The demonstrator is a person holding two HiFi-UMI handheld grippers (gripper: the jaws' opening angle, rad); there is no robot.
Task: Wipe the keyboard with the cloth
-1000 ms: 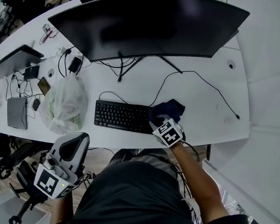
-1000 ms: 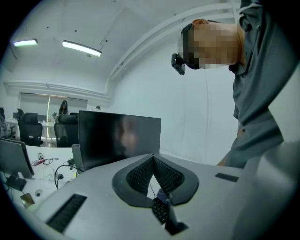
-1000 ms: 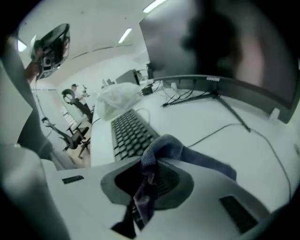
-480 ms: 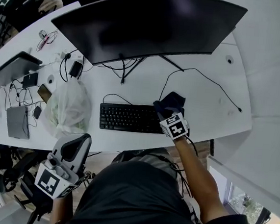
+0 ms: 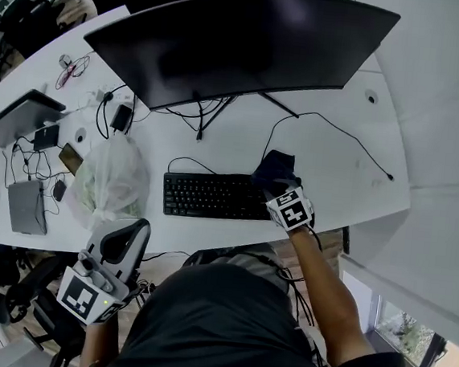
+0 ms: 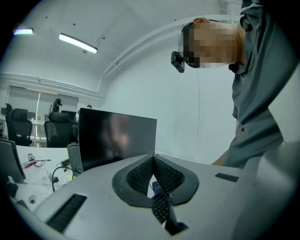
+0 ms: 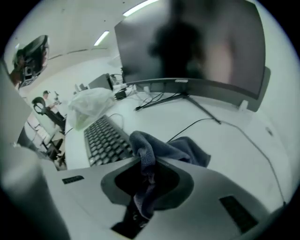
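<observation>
Head view's way up top, looking steeply down on the whole white surface, with the monitor across the upper frame and the keyboard near the centre. Right gripper view sits low and close over the surface, facing the monitor, keyboard at its left. Left gripper view hangs off the surface's near edge, aimed roughly level, monitor at centre-left. All three share the monitor.

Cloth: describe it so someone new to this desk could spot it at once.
Below the big curved monitor, a black keyboard lies on the white desk. At the keyboard's right end is the cloth, pinched in the right gripper. It is dark blue, soft and crumpled, unlike the pale plastic bag left of the keyboard.
</observation>
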